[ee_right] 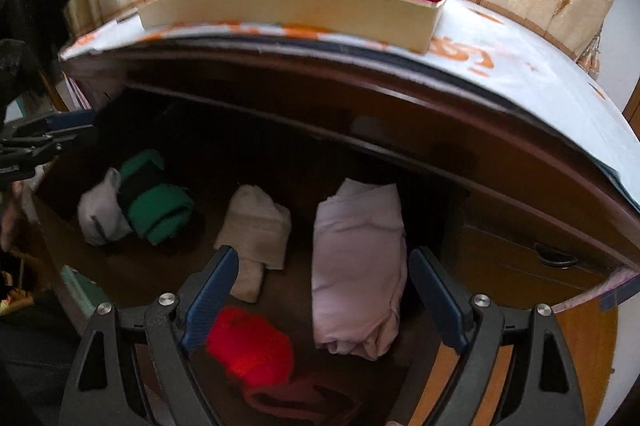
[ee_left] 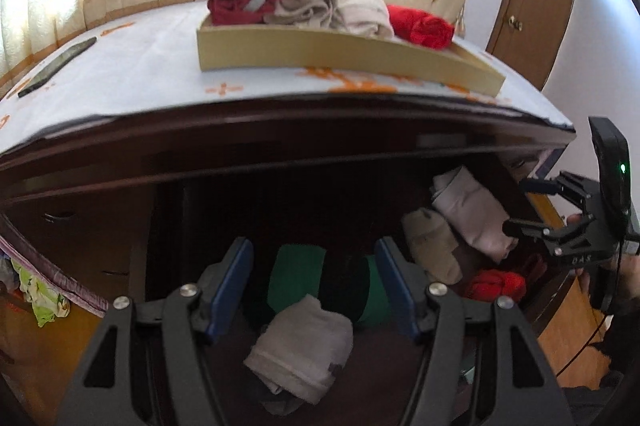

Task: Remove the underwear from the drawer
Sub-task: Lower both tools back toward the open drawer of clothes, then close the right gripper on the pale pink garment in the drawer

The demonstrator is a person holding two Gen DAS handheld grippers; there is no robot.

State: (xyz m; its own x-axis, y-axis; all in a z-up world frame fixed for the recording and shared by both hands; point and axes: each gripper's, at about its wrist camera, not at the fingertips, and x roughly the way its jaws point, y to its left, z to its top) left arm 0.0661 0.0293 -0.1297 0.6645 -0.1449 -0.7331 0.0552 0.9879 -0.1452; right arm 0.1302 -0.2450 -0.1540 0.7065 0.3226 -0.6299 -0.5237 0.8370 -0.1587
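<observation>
Several folded pieces of underwear lay loose in the open drawer (ee_right: 500, 258): a pale pink bundle (ee_right: 356, 266), a beige roll (ee_right: 256, 226), a red piece (ee_right: 252, 346), and a green roll (ee_right: 156, 202) with a grey piece (ee_right: 100, 214) touching it. All looked soft, light and floppy, likely to sag or unfold if pinched at an edge, so the thick middle of a fold seemed the best place to grip. The right gripper (ee_right: 324, 290) hung above the pink bundle, jaws spread wide and empty. The left gripper (ee_left: 316, 278) hovered over the green roll and grey piece, jaws likewise apart, holding nothing. On the dresser top (ee_left: 152, 66) a cardboard tray (ee_left: 340, 54) held more garments.
</observation>
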